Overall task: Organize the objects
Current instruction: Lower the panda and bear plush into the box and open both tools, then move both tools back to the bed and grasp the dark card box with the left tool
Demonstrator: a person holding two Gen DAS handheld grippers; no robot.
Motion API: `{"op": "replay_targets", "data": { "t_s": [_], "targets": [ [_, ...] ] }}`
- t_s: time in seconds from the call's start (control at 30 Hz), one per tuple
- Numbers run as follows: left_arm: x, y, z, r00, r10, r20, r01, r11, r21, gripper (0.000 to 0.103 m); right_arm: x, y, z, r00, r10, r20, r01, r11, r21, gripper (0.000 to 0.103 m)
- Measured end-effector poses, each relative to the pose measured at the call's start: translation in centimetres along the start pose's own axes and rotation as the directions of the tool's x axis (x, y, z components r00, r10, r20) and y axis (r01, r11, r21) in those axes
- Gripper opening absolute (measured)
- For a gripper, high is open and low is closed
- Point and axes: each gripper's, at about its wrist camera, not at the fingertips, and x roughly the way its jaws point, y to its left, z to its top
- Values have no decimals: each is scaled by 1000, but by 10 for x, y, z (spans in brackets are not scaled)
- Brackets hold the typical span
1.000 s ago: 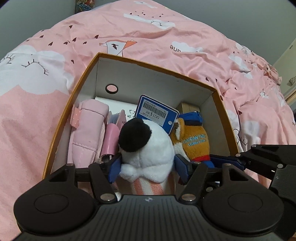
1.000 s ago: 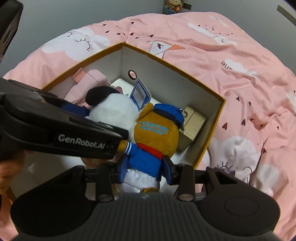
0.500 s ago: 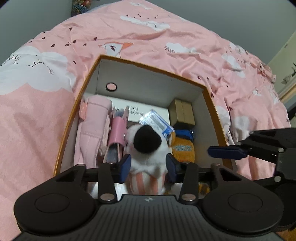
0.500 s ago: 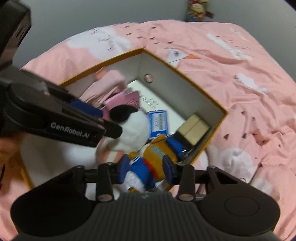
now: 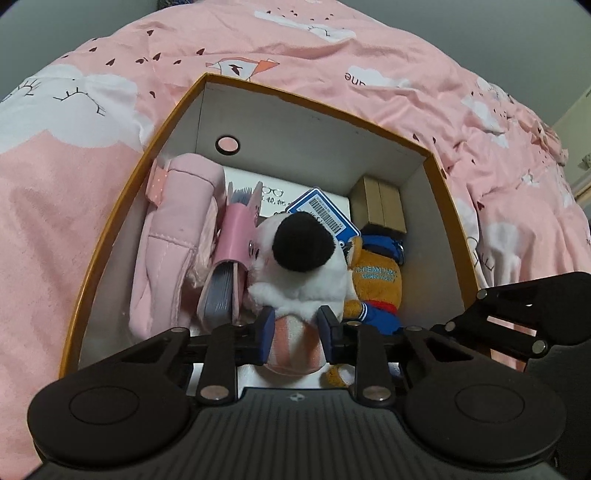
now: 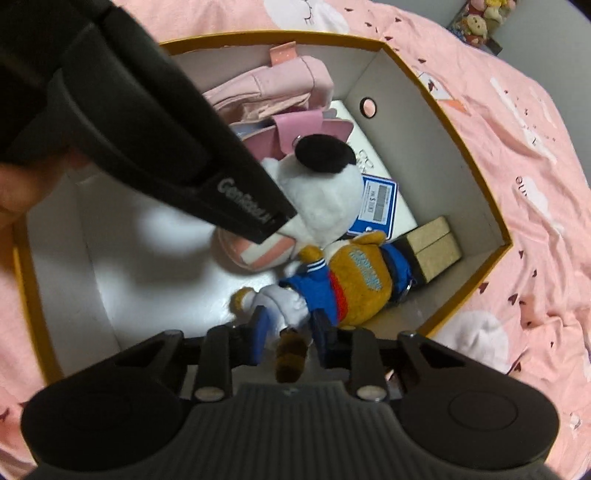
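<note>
left gripper (image 5: pixel 295 334): fingers just closed, grasping white plush (image 5: pixel 299 266) | right gripper (image 6: pixel 290 332): fingers just closed, grasping orange plush (image 6: pixel 351 280) | both inside box (image 5: pixel 314 147)

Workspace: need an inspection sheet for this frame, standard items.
Surface: pink patterned bedspread on a bed.
Job's things: open box holding white plush, orange plush, pink pouch, pink card holder, price tag, small brown box.
Clutter: nothing seen.
Grippers: left gripper, jaws just closing, pinches white plush's striped base; right gripper, jaws just closing, squeezes orange plush's lower body.
Cables: nothing seen.
Surroundings: grey wall; toys beyond the bed.
</note>
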Motion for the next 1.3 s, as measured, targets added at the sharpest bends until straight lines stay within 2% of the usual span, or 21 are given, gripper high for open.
{"op": "replay_targets", "data": {
  "t_s": [0.37,0.47,0.5,0.53,0.67,0.83,0.97,1.03,1.1,1.17,1.23,1.3],
  "targets": [
    [-2,-6,-2,999,26,32,-27,999,33,32,-5,-4,-3,999,1,54,-4,999,54,28],
    [-10,-16,-6,997,40,62,-45,996,73,32,-24,-4,-11,993,-9,114,0,997,82,29],
    [-15,-20,-8,996,43,75,-50,995,86,32,-33,-5,-15,990,-16,143,0,994,107,32],
    [-20,-24,-10,994,51,94,-61,993,97,32,-41,-6,-18,986,-21,166,-1,991,132,36],
    [-42,-47,-18,978,64,197,-98,980,170,32,-75,-17,-45,963,-74,261,0,962,274,37],
    [-66,-75,-28,955,-21,297,-57,966,252,33,-117,-26,-83,918,-203,342,24,886,462,47],
    [-80,-98,-40,940,-117,321,4,943,333,33,-131,-39,-123,895,-304,327,52,798,600,47],
    [-81,-111,-45,938,-165,306,38,924,379,33,-132,-46,-147,896,-322,306,46,753,657,47],
    [-78,-124,-48,943,-208,260,83,904,420,33,-127,-50,-169,903,-327,280,37,706,707,46],
    [-70,-138,-50,955,-219,203,111,891,440,33,-122,-52,-186,908,-334,252,38,666,745,41],
    [-59,-151,-52,963,-210,168,109,875,471,33,-115,-55,-198,915,-328,236,29,635,772,36],
    [-46,-165,-53,976,-178,128,86,847,524,33,-99,-61,-206,922,-318,220,17,601,799,36]
  ]
}}
